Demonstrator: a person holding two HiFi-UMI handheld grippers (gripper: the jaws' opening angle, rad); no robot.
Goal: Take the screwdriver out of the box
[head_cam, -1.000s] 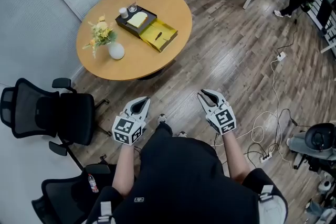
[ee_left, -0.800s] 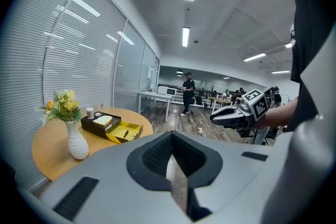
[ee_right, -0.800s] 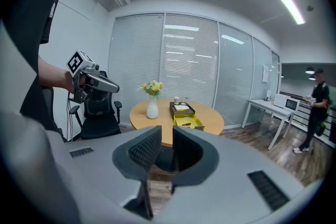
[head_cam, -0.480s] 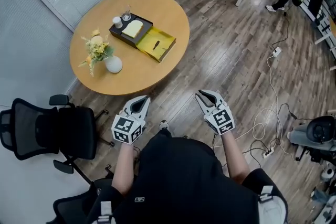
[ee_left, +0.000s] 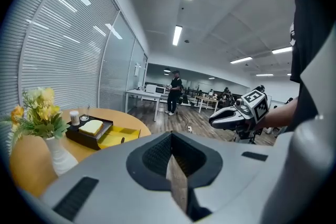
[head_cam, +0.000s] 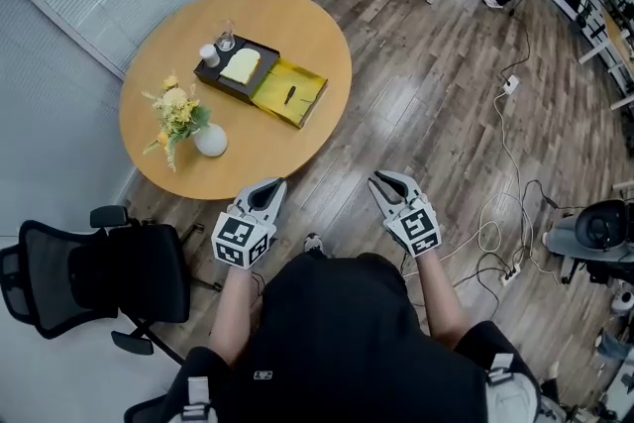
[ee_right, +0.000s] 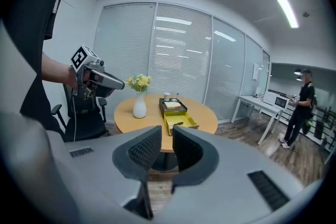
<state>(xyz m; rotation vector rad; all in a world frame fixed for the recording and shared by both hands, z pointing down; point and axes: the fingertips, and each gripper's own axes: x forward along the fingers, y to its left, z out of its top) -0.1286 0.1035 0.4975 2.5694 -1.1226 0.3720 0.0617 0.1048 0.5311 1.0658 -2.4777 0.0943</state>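
Note:
On the round wooden table (head_cam: 297, 35) a yellow box (head_cam: 275, 106) lies open, and a black screwdriver (head_cam: 290, 95) rests inside it. The box (ee_right: 185, 123) and the screwdriver (ee_right: 177, 124) also show in the right gripper view, as do the box (ee_left: 113, 136) and the screwdriver (ee_left: 122, 139) in the left gripper view. My left gripper (head_cam: 269, 189) hangs over the floor just short of the table's near edge, shut and empty (ee_left: 170, 150). The right gripper (head_cam: 382, 184) is held beside it, farther from the table; its jaws (ee_right: 167, 147) stand a narrow gap apart with nothing between them.
A black tray (head_cam: 220, 79) with a pale foam pad touches the yellow box. A white vase of flowers (head_cam: 210, 140), a small cup (head_cam: 209, 54) and a glass (head_cam: 226, 37) stand on the table. Black office chairs (head_cam: 109, 272) stand left. Cables (head_cam: 495, 243) cross the floor right.
Both grippers have come closer to the table, which now sits lower and nearer in the head view. Their jaws look the same.

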